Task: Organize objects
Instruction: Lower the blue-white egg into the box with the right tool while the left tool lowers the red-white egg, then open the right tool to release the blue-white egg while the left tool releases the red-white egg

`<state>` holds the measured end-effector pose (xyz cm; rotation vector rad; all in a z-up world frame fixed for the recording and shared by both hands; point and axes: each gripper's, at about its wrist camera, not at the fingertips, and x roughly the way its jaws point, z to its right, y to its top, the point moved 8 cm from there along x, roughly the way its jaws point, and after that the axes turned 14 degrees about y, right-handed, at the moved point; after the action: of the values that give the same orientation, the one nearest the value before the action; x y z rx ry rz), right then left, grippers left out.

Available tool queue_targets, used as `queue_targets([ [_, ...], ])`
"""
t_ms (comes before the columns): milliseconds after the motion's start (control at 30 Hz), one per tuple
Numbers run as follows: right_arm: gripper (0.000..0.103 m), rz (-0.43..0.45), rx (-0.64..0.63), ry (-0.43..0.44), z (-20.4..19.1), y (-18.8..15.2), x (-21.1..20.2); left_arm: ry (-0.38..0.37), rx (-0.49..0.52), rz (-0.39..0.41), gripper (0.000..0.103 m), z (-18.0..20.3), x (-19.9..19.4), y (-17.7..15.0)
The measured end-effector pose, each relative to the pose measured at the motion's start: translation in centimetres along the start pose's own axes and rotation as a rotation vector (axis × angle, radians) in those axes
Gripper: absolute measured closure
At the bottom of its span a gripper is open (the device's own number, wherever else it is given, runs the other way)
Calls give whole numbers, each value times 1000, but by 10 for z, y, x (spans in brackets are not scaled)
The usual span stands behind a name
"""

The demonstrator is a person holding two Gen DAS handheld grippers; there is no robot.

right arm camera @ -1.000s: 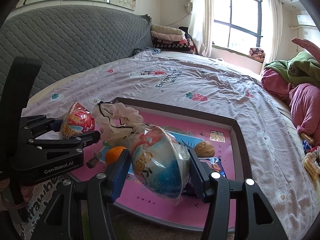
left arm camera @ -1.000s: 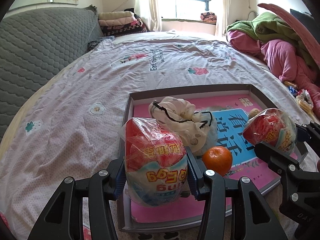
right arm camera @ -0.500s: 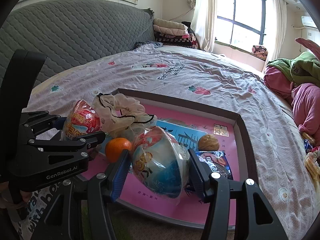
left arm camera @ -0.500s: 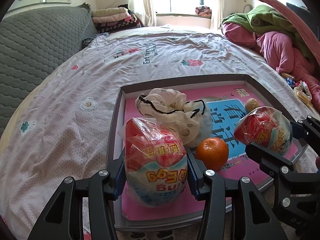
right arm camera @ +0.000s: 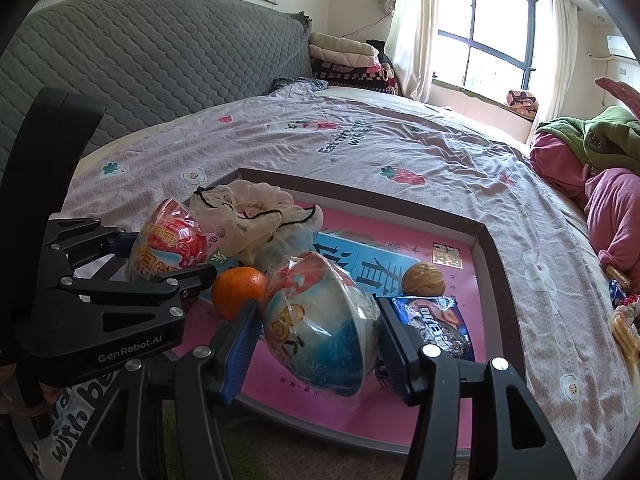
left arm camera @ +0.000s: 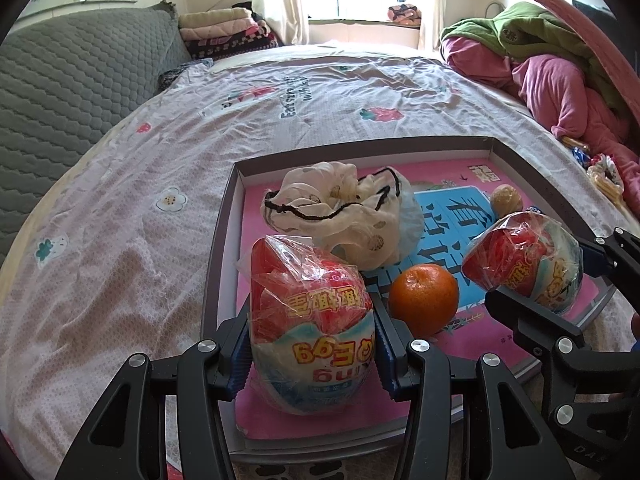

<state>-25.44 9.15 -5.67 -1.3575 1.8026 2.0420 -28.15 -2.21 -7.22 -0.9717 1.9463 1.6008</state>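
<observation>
Two wrapped toy eggs were held over the tray (left arm camera: 224, 240) — one egg (left arm camera: 312, 320) clamped by the left gripper (left arm camera: 312, 356), another (right arm camera: 320, 328) by the right gripper (right arm camera: 316, 344). Placement was judged next — a bare spot clear of the orange (left arm camera: 423, 300) is required.

The base of the left egg-shaped toy (left arm camera: 312, 332) is hidden between the blue pads of the left gripper (left arm camera: 311, 354), whose handles run off the bottom edge. The right gripper (right arm camera: 316, 344) covers the sides of its own wrapped egg toy (right arm camera: 320, 320) the same way. The cookie packet (right arm camera: 438, 326) is partly behind a right finger. What lies inside the drawstring pouch (left arm camera: 340, 216) cannot be seen. The print on the pink book (right arm camera: 400, 368) beneath the tray's things is mostly covered. Small wrappers (left arm camera: 604, 172) at the bed's right edge are too small to identify
</observation>
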Motion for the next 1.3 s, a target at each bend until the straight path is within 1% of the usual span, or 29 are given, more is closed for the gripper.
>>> queue_targets([
  [667,46,-39,15,-26,8,-8,11,4,24,-16,51,5,6,-4],
  [1067,46,-52,44,7,7,-11,12,8,32,-21,51,5,7,-6],
  [1300,46,-61,62,26,7,-12,11,-20,16,-44,51,5,6,-8],
])
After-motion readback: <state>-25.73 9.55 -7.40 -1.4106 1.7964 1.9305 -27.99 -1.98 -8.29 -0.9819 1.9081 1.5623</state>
